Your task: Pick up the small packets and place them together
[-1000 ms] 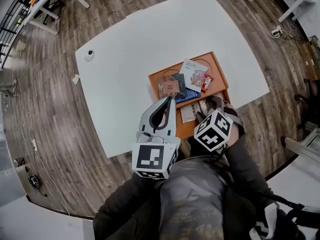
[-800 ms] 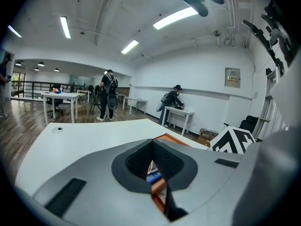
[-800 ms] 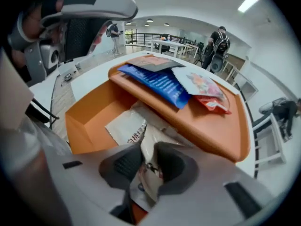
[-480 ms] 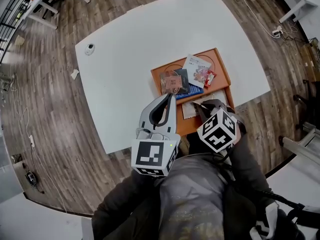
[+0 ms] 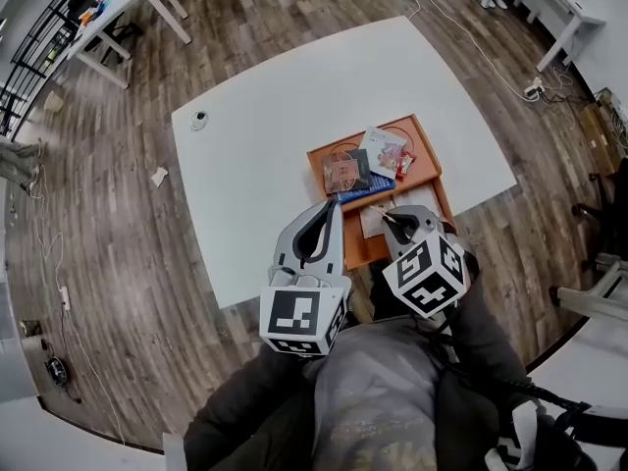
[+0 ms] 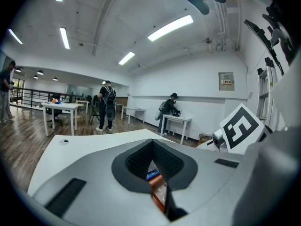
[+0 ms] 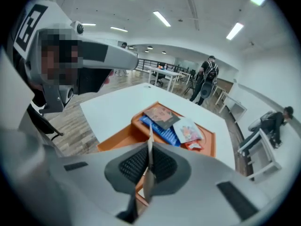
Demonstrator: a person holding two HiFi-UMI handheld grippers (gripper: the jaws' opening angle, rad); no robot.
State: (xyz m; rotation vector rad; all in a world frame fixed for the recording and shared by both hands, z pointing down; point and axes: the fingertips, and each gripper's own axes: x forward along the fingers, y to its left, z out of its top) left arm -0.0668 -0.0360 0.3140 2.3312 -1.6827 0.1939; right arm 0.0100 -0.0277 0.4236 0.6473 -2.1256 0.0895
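An orange tray (image 5: 424, 161) sits at the near right of the white table (image 5: 275, 116). Its far half holds a pinkish-brown packet (image 5: 342, 170), a white printed packet (image 5: 382, 150), a small red packet (image 5: 404, 164) and a blue packet (image 5: 360, 190). The same ones show in the right gripper view: pinkish-brown packet (image 7: 161, 116), blue packet (image 7: 165, 131), white packet (image 7: 188, 130), red packet (image 7: 193, 145). My right gripper (image 5: 391, 220) (image 7: 149, 166) is shut on a thin pale packet (image 7: 150, 147), seen edge-on above the tray's near part. My left gripper (image 5: 331, 207) (image 6: 157, 182) hangs beside it, fingertips together, holding nothing.
A small round object (image 5: 199, 120) lies at the table's far left corner. Wooden floor surrounds the table, with other white desks (image 5: 118, 3) far off. People stand at desks (image 6: 106, 109) in the background. The person's body fills the lower head view.
The right gripper has lifted up from the tray's near part with a thin packet between its jaws. The left gripper has also risen a little. The table now looks farther away.
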